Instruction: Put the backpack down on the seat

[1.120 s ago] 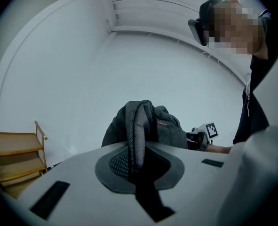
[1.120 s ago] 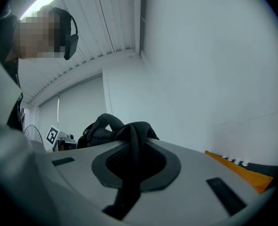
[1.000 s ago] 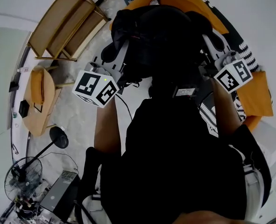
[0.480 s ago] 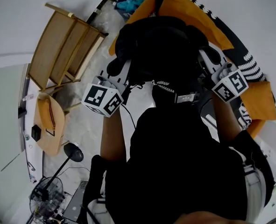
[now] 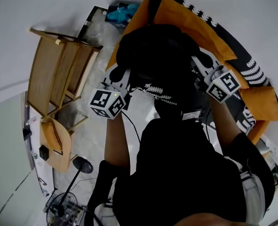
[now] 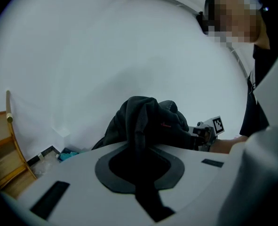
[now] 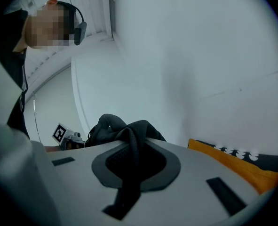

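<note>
A black backpack (image 5: 157, 55) hangs between my two grippers, over the orange seat (image 5: 186, 13) with its black patterned cover. My left gripper (image 5: 122, 79) is shut on a black strap of the backpack (image 6: 148, 121), which runs down between its jaws. On the other side, my right gripper (image 5: 201, 66) is shut on a second strap, and the bag's bulk (image 7: 124, 126) shows just past its jaws. Each gripper view catches the other gripper's marker cube beyond the bag. The bag's underside is hidden.
A wooden slatted chair (image 5: 59, 74) stands at the left, with a small wooden stool (image 5: 54, 140) below it. A fan and a lamp (image 5: 80, 166) are on the floor at lower left. Teal items (image 5: 120, 13) lie by the seat's left end. White walls are close behind.
Both grippers and the backpack have shifted toward the orange seat, which now shows more fully. The wooden chair has slid left and down in the view. Both grips are unchanged.
</note>
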